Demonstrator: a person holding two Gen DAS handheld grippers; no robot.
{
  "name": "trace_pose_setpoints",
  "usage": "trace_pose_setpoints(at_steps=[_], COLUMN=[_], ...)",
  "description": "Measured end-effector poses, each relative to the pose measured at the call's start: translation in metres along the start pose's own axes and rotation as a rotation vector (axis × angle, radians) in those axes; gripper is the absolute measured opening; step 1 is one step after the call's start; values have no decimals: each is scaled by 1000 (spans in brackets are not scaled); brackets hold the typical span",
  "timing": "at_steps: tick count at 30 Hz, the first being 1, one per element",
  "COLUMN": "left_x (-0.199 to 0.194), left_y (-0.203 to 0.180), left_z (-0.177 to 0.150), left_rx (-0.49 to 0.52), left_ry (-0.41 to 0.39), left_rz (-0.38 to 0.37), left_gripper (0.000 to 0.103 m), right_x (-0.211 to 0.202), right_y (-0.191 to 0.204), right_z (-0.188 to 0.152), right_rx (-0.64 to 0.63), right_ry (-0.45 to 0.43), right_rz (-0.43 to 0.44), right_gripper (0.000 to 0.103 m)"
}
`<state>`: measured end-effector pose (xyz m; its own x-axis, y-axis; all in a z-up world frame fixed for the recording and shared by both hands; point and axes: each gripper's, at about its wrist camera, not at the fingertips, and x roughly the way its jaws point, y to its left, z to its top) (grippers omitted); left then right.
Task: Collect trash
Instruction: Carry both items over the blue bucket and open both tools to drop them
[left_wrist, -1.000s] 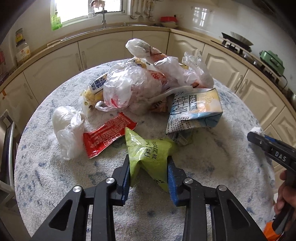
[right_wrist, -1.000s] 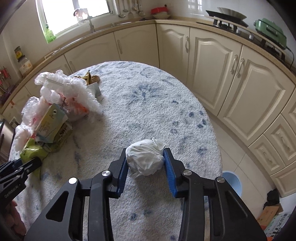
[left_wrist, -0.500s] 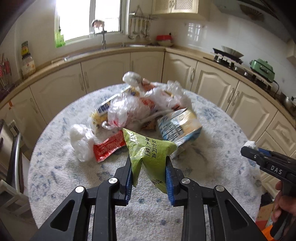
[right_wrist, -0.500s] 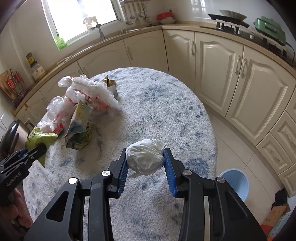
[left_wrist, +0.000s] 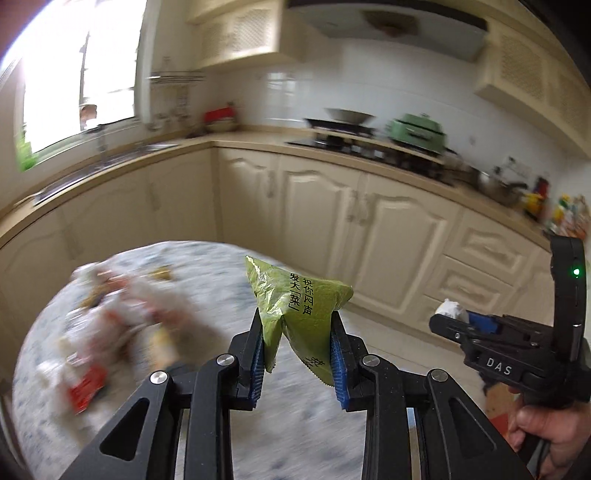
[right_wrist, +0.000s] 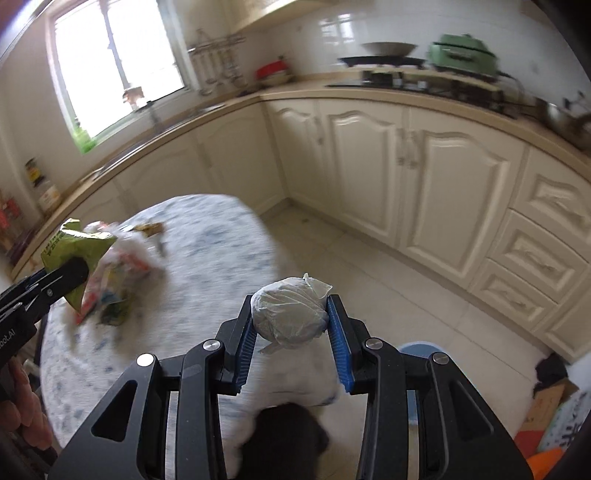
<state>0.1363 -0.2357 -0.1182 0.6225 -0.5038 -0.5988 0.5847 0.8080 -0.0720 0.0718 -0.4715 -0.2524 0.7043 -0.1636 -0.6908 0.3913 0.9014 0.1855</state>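
We take the round table (left_wrist: 207, 402) with its mottled blue and white cover as our landmark, seen from two cameras riding on our hand-held grippers. On the table's left part lies a heap of trash (left_wrist: 110, 332), blurred, with white plastic bags and a red wrapper among it; the same heap (right_wrist: 118, 273) appears at the table's left side in the right wrist view. Above the table's right edge, our left gripper (left_wrist: 297, 354) is clamped on a green snack packet (left_wrist: 295, 306), its blue pads pressing the crumpled foil from both sides, so the packet is lifted clear of the table. In the right wrist view this packet (right_wrist: 74, 243) shows above the heap, at the far left. To the right of the table, over the pale tiled floor, our right gripper (right_wrist: 291, 332) squeezes a knotted white plastic bag ball (right_wrist: 290, 314) between its blue pads. In the left wrist view the right gripper (left_wrist: 454, 317) is seen side-on, off the table's right side, with a hand (left_wrist: 546, 428) on its handle. Low on the floor, right of the table, a light blue bin (right_wrist: 419, 349) peeks out behind the right gripper. Cream kitchen cabinets (right_wrist: 388, 162) curve behind the table.
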Motion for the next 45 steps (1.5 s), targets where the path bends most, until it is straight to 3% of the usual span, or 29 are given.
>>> trace_pose_setpoints(at_steps=[6,10,16,25,27,29,30,31,32,34,37,38,45], left_x=[89,156,251,414,443,456,459,459,457,455,454,454,429], left_y=[-90,-147,-190,-210,-221,-228,-226,-227,-227,-230,-238,-240,-258], left_z=[14,4,-24,-33,-30,-33,-35,-38,-38,-33,-26,-24,0], left_rx=[83,135,185,169,177,180,182,188,191,201,209,209,221], left_ry=[142,297,497,721,730,744,744,731,711,681,654,650,567], left_rz=[-216,-317,-351,-341,-317,-312,-304,-288,-280,-260,-231,-226,-215], left_gripper=[26,26,26,29,30,38,51,64,69,87,92,92,93], right_x=[4,31,88,152,162,168,169,169,169,167,165,163,139], right_y=[-103,-161,-226,-283,-291,-296,-297,-299,-301,-303,-304,-303,-292], right_z=[-13,-32,-65,-113,-121,-128,-130,-132,-134,-136,-138,-138,-130], right_rx=[138,227,335,444,466,484,490,499,514,529,540,541,559], right_ry=[34,108,221,336,356,362,360,356,351,339,324,323,288], right_rz=[-144,-193,-216,-210,-203,-202,-207,-209,-206,-216,-216,-228,-267], right_gripper=[37,37,37,40,40,41,42,48,52,78,99,101,103])
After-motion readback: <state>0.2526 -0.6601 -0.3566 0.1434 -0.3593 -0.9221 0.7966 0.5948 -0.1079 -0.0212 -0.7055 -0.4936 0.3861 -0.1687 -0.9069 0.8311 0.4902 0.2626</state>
